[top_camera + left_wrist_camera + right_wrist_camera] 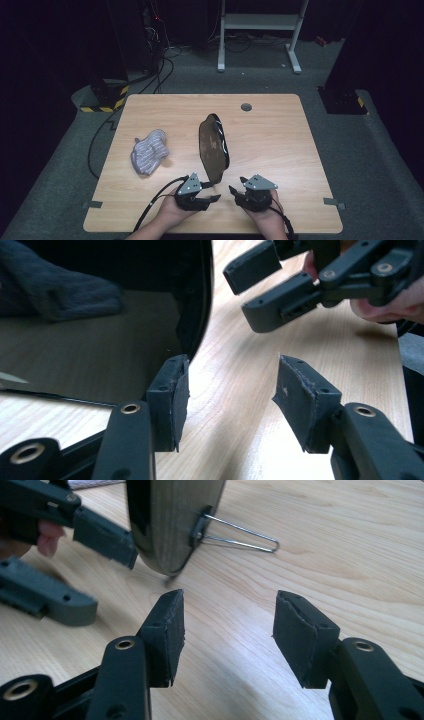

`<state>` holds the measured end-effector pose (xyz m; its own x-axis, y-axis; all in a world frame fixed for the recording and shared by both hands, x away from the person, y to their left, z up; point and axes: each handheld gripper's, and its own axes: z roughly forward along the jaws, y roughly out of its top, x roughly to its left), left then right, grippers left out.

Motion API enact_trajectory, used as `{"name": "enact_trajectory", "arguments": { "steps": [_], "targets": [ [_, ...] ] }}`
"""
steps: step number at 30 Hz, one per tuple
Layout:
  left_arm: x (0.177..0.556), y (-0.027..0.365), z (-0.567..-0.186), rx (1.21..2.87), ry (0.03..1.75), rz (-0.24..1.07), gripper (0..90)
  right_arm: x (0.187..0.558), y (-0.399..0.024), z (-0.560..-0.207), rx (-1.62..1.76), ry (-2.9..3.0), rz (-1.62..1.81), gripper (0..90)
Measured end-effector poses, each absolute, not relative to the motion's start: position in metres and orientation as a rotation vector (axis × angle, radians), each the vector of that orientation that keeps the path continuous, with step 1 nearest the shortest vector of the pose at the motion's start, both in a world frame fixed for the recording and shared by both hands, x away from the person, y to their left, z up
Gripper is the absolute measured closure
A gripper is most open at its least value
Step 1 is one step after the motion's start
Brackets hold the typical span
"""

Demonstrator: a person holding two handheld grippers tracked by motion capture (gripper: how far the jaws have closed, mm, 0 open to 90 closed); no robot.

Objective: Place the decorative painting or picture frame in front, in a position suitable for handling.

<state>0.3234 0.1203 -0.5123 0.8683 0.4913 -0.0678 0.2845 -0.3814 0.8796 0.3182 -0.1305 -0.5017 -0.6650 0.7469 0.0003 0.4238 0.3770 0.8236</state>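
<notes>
Mirror (pixel 214 147) stands propped between both low-held tongs, left (pixel 204 192) and right (pixel 239 191), each open, empty.

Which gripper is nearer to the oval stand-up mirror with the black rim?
Left. The left gripper is right at the near bottom edge of the oval black-rimmed mirror, one jaw beside its rim. The right gripper sits farther off to the mirror's right, jaws open, apart from it.

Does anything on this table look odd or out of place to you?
Nothing looks spilled or broken. The oval mirror stands on edge, propped by a thin wire stand. A striped cloth lies crumpled to its left. Both grippers, left and right, are open beside its near edge.
</notes>
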Motion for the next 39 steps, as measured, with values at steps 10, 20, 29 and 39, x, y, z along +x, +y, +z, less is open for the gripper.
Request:
{"name": "enact_trajectory", "arguments": {
  "steps": [10, 20, 29, 39],
  "targets": [
    [0.333, 0.173, -0.511, 1.925, 0.751, 0.363, 45.8, 0.324, -0.108, -0.499, 0.932, 2.312, 1.278, 44.3],
    [0.33, 0.227, -0.512, 1.839, 0.933, 0.439, 44.8, 0.334, -0.087, -0.493, 0.864, 2.274, 1.348, 52.4],
    [0.329, 0.248, -0.513, 1.796, 0.997, 0.429, 42.5, 0.342, -0.088, -0.49, 0.866, 2.265, 1.347, 65.7],
    [0.333, 0.249, -0.516, 1.795, 1.03, 0.411, 42.8, 0.351, -0.105, -0.493, 0.961, 2.194, 1.319, 65.1]
  ]
}}
